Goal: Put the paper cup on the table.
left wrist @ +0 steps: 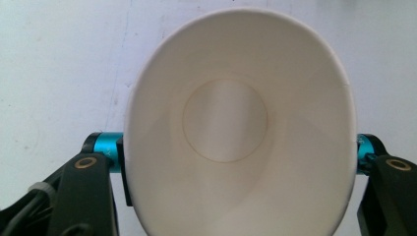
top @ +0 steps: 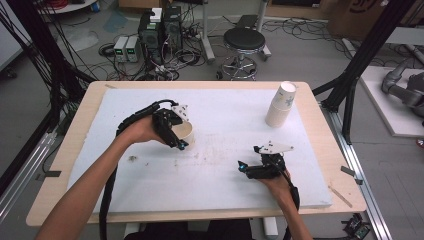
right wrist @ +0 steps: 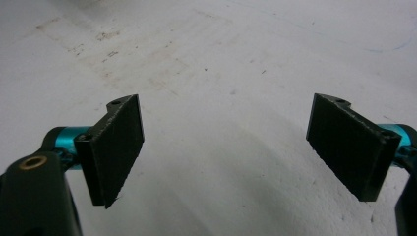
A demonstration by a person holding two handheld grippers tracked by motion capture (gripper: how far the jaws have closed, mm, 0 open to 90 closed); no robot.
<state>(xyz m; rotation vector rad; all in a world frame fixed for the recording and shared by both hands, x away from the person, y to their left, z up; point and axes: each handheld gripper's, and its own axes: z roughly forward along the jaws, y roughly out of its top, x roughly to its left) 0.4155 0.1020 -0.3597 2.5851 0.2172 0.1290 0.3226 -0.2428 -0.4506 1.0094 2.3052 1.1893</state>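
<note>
A stack of paper cups [top: 280, 105] stands near the white board's [top: 220, 175] far right corner; a black stool [top: 243, 40] and computer towers [top: 160, 30] sit beyond the table [top: 75, 130].

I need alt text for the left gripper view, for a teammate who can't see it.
A white paper cup, squeezed oval, is clamped between the two black jaws of the left gripper, its open mouth facing the camera and its round bottom visible inside. A white table surface lies behind it.

- Left tongs [top: 181, 144]: black body, white three-cornered top plate, thick black cable along the bare forearm.
- Right tongs [top: 241, 165]: black body, white plate on top, turquoise tips.
- Jaws: flat black ribbed pads [right wrist: 118, 147] on turquoise cylindrical mounts, brass-coloured screws in the black links.
</note>
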